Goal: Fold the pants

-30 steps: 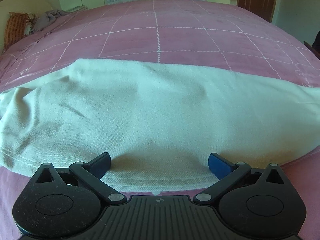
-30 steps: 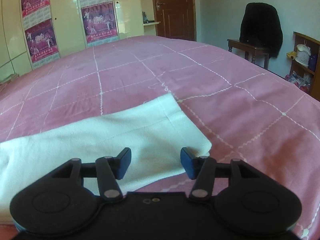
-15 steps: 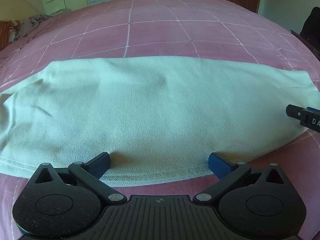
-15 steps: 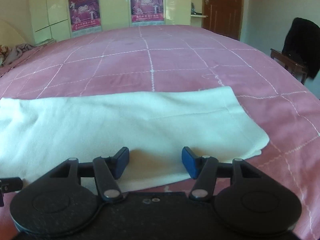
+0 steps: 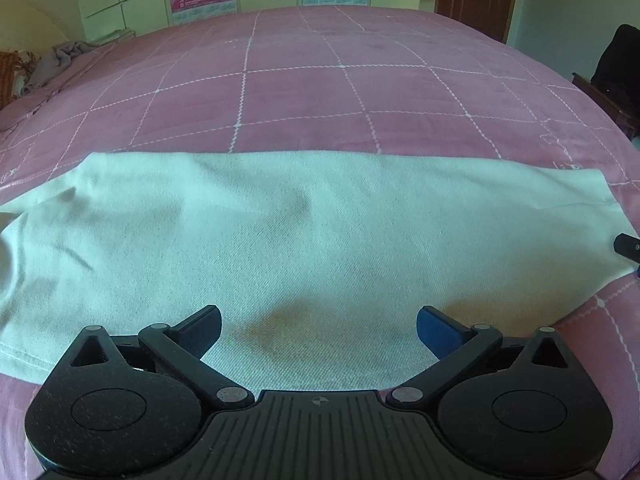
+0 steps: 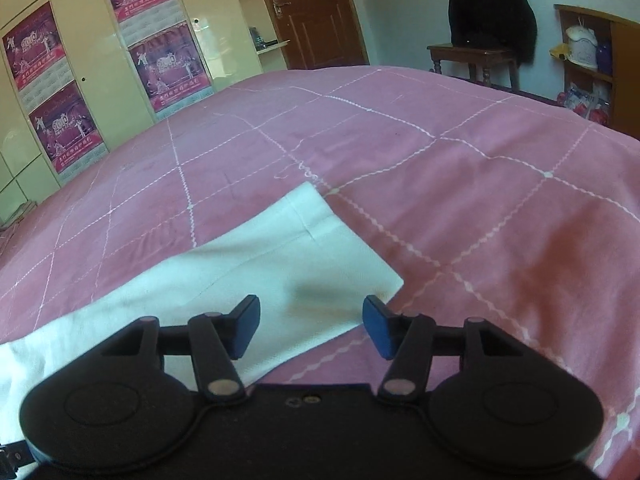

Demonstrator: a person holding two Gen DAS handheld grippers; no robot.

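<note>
Pale cream pants [image 5: 304, 232] lie flat in a long band across the pink checked bedspread [image 5: 304, 92]. My left gripper [image 5: 319, 330] hovers over the near edge of the band, its jaws wide open with only cloth below them. In the right wrist view the hem end of the pants [image 6: 296, 256] lies spread out, with its corner at the right. My right gripper [image 6: 311, 326] is open just above that end, nothing pinched between its blue pads. A black tip of the right gripper [image 5: 628, 246] shows at the right edge of the left wrist view.
The bedspread [image 6: 460, 184] stretches wide beyond the pants. A grey garment [image 5: 56, 60] and an orange cushion [image 5: 8, 76] lie at the far left. Wardrobe doors with posters [image 6: 168, 68] stand behind, as do a brown door [image 6: 316, 12], a dark coat on a chair [image 6: 490, 8] and shelves [image 6: 592, 56].
The left gripper slid right along the pants' near edge, bringing the hem end into view. The right gripper's view swung left and then back right, ending over the hem corner. Both grippers stayed open.
</note>
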